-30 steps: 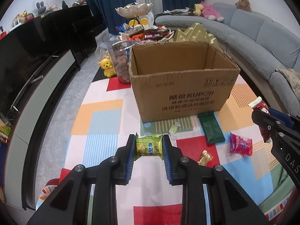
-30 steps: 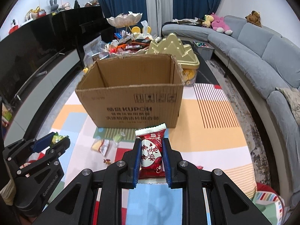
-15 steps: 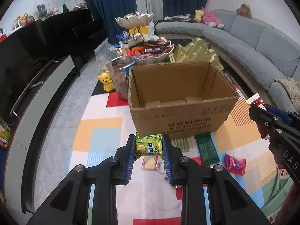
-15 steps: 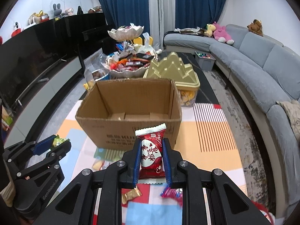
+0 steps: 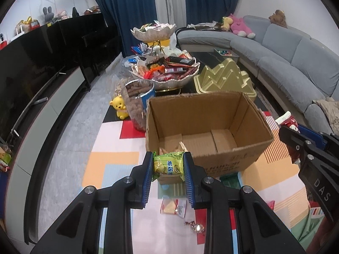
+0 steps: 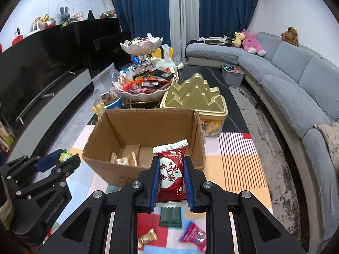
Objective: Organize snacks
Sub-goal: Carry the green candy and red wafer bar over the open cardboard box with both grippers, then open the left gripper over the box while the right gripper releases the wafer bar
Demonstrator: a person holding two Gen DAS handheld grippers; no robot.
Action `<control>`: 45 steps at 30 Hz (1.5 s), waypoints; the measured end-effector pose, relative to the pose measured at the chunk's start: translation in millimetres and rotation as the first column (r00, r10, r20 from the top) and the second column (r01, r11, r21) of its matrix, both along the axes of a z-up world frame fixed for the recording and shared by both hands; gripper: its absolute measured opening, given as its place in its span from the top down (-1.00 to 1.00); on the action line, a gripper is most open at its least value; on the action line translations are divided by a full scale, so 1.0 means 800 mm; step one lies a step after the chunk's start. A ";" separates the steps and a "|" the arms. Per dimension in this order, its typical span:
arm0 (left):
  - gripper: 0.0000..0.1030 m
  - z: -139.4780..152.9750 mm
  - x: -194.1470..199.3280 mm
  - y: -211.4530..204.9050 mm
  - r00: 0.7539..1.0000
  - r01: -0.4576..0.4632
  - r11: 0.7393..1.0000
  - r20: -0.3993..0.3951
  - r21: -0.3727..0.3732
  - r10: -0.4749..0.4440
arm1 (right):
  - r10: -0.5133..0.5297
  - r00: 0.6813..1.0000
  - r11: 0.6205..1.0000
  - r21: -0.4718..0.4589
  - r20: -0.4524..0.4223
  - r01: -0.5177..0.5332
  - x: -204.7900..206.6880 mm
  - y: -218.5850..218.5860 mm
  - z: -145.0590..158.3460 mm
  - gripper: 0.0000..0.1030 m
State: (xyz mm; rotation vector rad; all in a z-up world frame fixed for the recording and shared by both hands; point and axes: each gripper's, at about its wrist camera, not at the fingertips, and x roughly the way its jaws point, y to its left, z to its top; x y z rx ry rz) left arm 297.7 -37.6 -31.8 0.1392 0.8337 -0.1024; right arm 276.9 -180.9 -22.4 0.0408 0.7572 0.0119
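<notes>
Currently logged: my left gripper [image 5: 168,167] clamped a green packet [image 5: 168,166], my right gripper [image 6: 171,172] a red packet [image 6: 171,173], both upright, open cardboard box [image 6: 118,114] just ahead and below, right nearer.

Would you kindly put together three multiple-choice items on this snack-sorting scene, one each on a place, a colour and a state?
1. Where does the gold mountain-shaped lid sit?
A. beyond the cardboard box
B. inside the box
C. on the sofa

2. What colour is the packet in the right gripper?
A. blue
B. red
C. yellow

3. What state is the left gripper in?
A. open and empty
B. shut on nothing
C. shut on a green snack packet

Answers:
1 A, the gold lid rises behind the far wall of the cardboard box.
2 B, the red packet stands in the right gripper.
3 C, the left gripper has its fingers pressed on the green snack packet.
</notes>
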 end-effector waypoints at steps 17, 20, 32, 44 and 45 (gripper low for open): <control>0.45 0.012 0.060 0.001 1.000 -0.018 1.000 0.013 -0.005 0.018 | 0.030 1.000 1.000 -0.009 0.009 -0.030 0.063 0.004 0.019 0.56; 0.45 0.010 0.069 0.002 1.000 -0.020 1.000 0.007 -0.005 0.020 | 0.037 0.999 0.999 -0.011 0.005 -0.037 0.073 0.005 0.018 0.56; 0.44 -0.008 0.105 0.000 0.999 -0.028 1.000 -0.024 -0.002 0.028 | 0.054 0.998 0.998 -0.011 -0.014 -0.054 0.109 0.008 0.011 0.55; 0.22 -0.015 0.117 0.004 0.998 -0.043 0.999 -0.045 -0.017 0.042 | 0.067 0.998 0.998 -0.019 0.002 -0.067 0.121 0.009 0.009 0.03; 0.07 -0.015 0.116 0.004 0.998 -0.045 0.999 -0.045 -0.017 0.044 | 0.060 0.998 0.998 -0.023 0.013 -0.059 0.119 0.008 0.012 -0.18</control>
